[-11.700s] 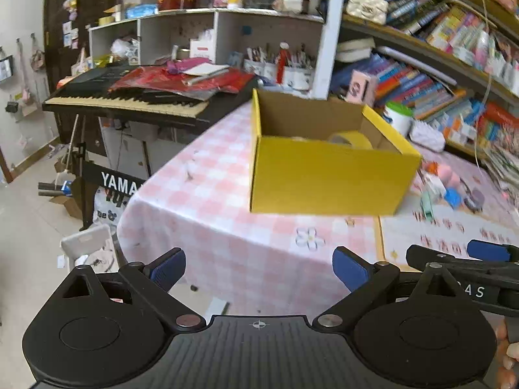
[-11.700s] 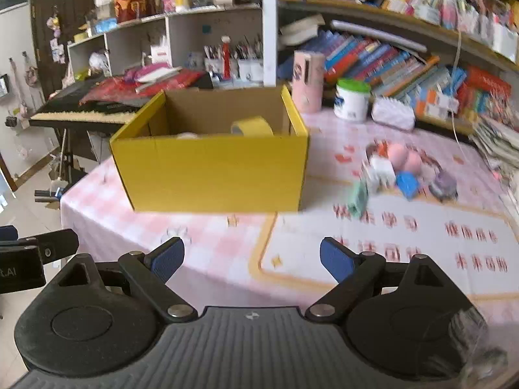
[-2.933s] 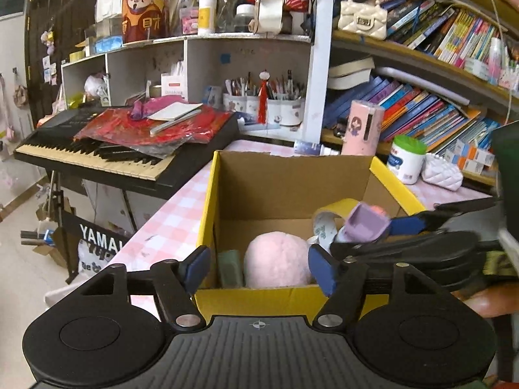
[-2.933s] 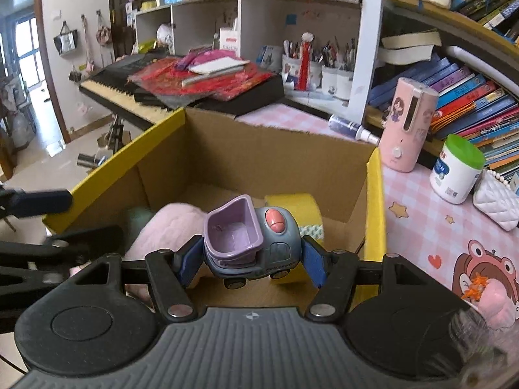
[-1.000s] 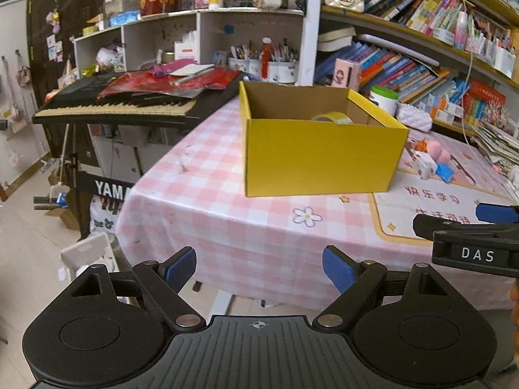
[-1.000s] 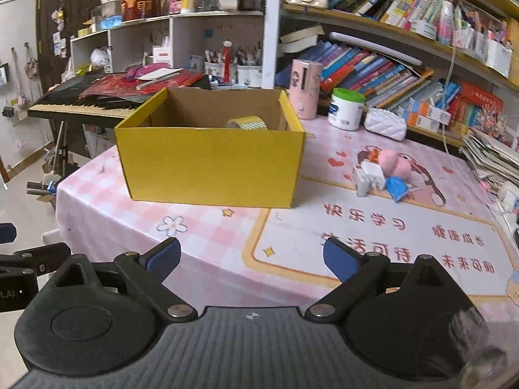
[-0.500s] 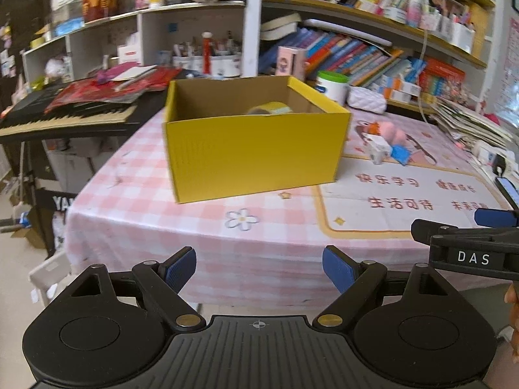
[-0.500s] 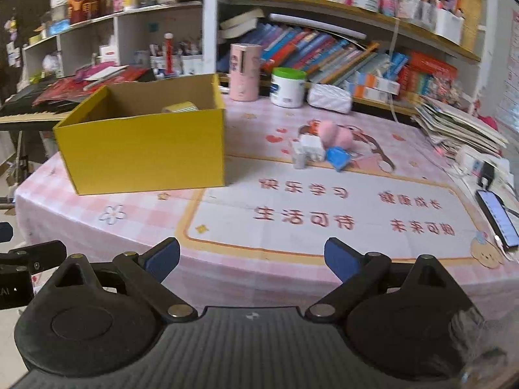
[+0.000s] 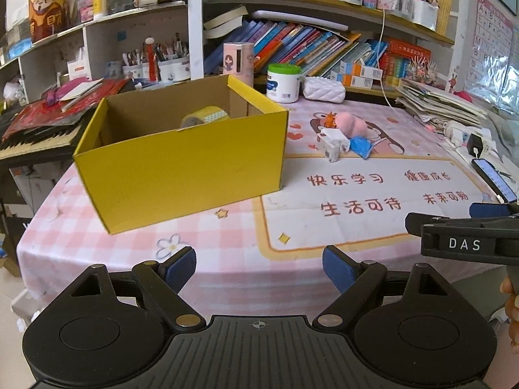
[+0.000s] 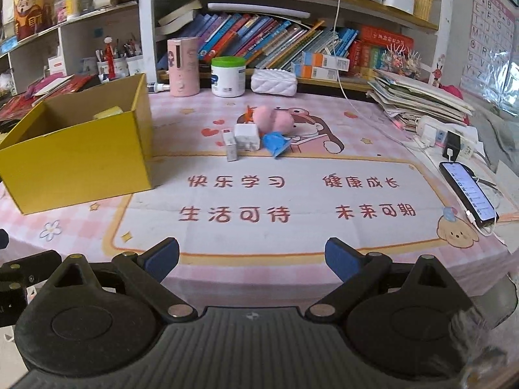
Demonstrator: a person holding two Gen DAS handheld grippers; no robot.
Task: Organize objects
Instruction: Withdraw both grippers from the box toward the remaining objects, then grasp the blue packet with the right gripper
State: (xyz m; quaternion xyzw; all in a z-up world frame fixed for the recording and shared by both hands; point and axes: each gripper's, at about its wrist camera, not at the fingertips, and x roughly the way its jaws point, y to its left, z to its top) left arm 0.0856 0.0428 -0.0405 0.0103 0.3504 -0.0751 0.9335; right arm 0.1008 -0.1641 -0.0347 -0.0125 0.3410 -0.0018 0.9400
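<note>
Toys left: small cluster upper centre of right wrist frame — pink plush, white block, blue piece, small grey box, all touching or just beside each other on the play mat.
Box: yellow cardboard box at left of frame, tape roll showing inside.
Right gripper: jaws apart, nothing between; cluster lies straight ahead, well apart.
Left gripper: jaws apart, empty; cluster up and to its right, box ahead-left.
Nearer hand: right, by my judgement.
Long axis: cluster runs roughly left to right.
</note>
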